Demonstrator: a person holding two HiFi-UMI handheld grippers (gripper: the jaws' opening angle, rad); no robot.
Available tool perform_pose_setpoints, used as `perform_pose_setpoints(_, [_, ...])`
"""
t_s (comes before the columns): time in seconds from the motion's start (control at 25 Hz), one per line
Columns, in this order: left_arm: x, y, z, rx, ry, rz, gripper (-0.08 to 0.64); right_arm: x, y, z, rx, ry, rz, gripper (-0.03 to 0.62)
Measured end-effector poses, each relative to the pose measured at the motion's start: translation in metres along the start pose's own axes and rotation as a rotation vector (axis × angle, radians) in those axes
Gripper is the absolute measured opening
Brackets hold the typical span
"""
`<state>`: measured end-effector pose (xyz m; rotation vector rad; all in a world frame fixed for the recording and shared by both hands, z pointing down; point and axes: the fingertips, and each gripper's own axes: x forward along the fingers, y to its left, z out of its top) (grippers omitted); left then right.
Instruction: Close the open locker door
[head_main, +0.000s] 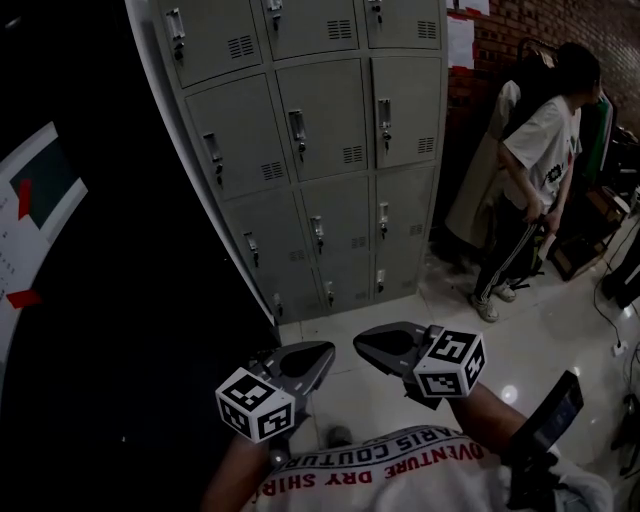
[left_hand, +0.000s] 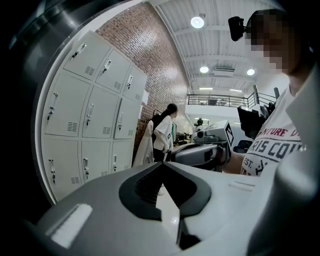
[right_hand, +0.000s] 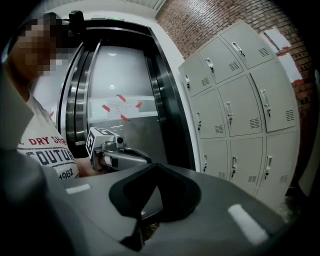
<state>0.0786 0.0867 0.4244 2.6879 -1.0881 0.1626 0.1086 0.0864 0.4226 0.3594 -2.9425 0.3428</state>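
A grey bank of lockers (head_main: 320, 150) stands ahead against a brick wall. Every door I can see on it sits flush, and no open door shows in any view. The lockers (left_hand: 85, 120) fill the left of the left gripper view, and the lockers (right_hand: 235, 110) fill the right of the right gripper view. Both grippers hang low by the person's chest, well short of the lockers. My left gripper (head_main: 326, 351) (left_hand: 161, 164) is shut with its tips meeting and holds nothing. My right gripper (head_main: 361, 344) (right_hand: 159, 165) is likewise shut and holds nothing.
A dark lift door (head_main: 100, 300) with a taped paper notice (head_main: 35, 200) stands left of the lockers. A person (head_main: 535, 170) stands to the right by hanging coats. Pale floor tiles (head_main: 540, 340) lie between. Cables (head_main: 612, 300) run along the right edge.
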Motion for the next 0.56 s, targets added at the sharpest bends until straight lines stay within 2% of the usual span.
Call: perform_pose_setpoints(0.56, [0.000, -0.018, 0.003, 0.014, 0.005, -0.022, 0.005, -0.010, 0.012, -0.002, -0.004, 0.005, -0.002, -0.008])
